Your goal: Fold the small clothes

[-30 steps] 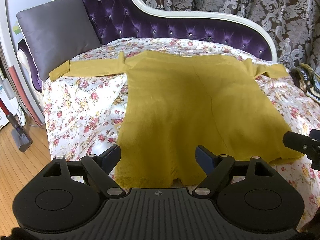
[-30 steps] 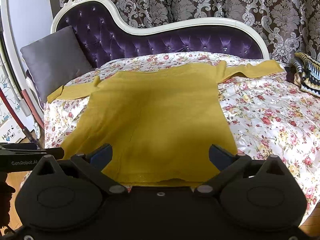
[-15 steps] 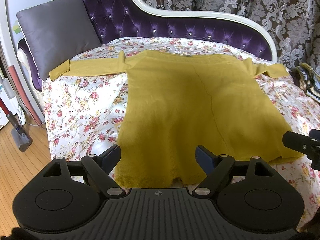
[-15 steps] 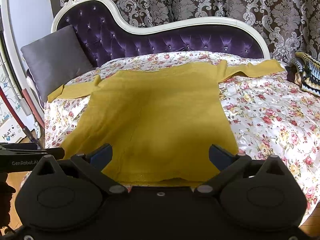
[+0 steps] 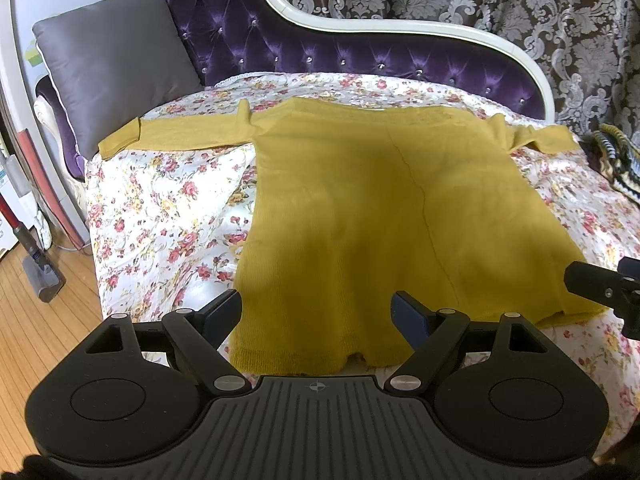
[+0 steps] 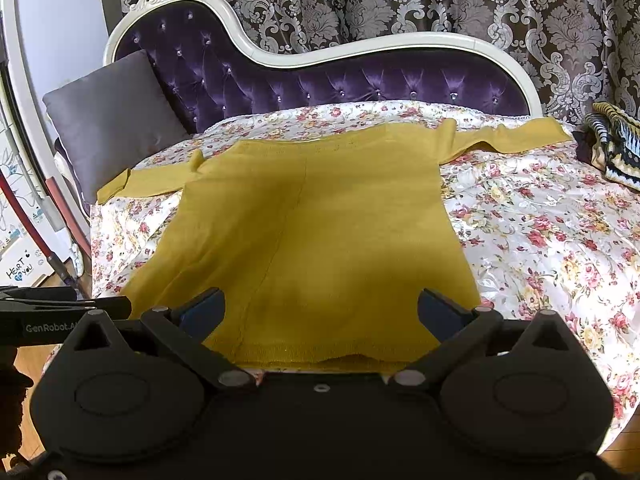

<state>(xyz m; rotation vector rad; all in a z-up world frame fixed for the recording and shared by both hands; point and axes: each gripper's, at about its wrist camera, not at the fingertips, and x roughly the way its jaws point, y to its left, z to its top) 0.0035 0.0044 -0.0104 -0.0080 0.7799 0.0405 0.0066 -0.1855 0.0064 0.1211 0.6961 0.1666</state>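
Observation:
A mustard-yellow knit sweater [image 5: 380, 208] lies flat on the floral bedspread [image 5: 168, 216], hem toward me, both sleeves spread out sideways. It also shows in the right wrist view [image 6: 312, 232]. My left gripper [image 5: 318, 314] is open and empty, hovering just above the hem's left part. My right gripper [image 6: 320, 312] is open and empty, over the hem's right part. The right gripper's tip shows at the right edge of the left wrist view [image 5: 600, 284]; the left gripper shows at the left edge of the right wrist view [image 6: 60, 312].
A grey cushion [image 5: 112, 64] leans at the bed's left end against the purple tufted headboard [image 5: 320, 48]. A striped knit item [image 6: 616, 148] lies at the right end. A vacuum [image 5: 36, 256] stands on the wooden floor at left. Patterned curtains hang behind.

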